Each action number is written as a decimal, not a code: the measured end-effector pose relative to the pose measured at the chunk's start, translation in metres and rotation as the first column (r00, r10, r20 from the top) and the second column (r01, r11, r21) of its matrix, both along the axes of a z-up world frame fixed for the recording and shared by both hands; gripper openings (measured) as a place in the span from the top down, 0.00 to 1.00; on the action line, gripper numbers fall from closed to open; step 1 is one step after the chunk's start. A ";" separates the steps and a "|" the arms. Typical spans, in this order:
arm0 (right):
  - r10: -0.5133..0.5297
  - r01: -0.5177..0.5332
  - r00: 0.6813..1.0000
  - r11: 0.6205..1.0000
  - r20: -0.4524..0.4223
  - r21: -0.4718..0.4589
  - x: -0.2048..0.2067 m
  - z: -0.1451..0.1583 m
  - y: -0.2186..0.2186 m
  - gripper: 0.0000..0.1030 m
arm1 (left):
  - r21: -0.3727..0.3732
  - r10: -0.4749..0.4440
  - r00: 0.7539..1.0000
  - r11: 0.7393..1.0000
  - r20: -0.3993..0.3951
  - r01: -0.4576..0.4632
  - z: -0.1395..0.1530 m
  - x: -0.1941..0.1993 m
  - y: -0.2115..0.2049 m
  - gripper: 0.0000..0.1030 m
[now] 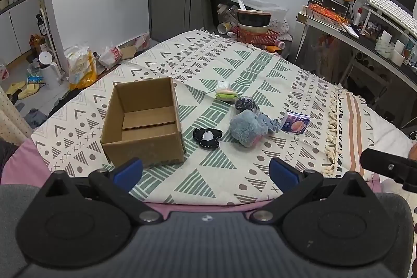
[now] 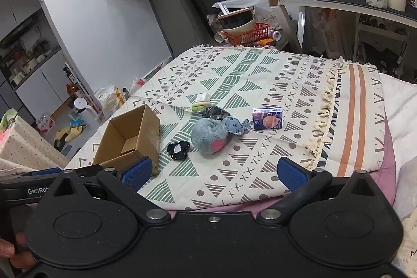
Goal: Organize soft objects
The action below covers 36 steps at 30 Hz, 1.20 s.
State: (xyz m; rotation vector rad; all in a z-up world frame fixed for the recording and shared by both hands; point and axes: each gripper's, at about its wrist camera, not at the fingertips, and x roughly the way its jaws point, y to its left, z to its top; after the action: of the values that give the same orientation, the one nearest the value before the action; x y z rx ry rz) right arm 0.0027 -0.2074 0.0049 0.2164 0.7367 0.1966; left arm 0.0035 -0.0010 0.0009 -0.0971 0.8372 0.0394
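Cardboard box (image 1: 142,121) empty (tools spread).

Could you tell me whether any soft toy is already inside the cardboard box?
No, the cardboard box shows only its bare bottom, and the grey plush toy lies on the patterned blanket beside it.

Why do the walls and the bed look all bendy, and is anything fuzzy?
Left wrist view: the fisheye lens bows the wall edges and rounds the blanket; the cardboard box looks sharp under soft, even light. Right wrist view: same bending, strongest at the edges; the grey plush is clear, with only faint shadows.
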 end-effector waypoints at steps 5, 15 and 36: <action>-0.002 0.002 1.000 1.000 0.001 -0.019 -0.002 0.002 0.003 0.00 | 0.003 -0.001 1.000 1.000 0.020 0.001 0.004 0.001 0.005 0.00; 0.013 -0.013 1.000 0.999 -0.005 -0.041 -0.004 0.005 0.005 0.00 | 0.007 0.003 0.999 1.000 0.038 -0.003 0.008 -0.009 0.006 0.00; 0.031 -0.030 1.000 0.998 0.002 -0.062 -0.008 0.009 0.010 0.00 | 0.010 0.000 0.999 1.000 0.045 0.000 0.012 -0.015 0.007 0.00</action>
State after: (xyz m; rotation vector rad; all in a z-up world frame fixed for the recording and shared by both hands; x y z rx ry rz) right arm -0.0056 -0.1979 0.0137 0.1460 0.7421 0.2028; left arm -0.0113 0.0059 0.0126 -0.0880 0.7920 0.0416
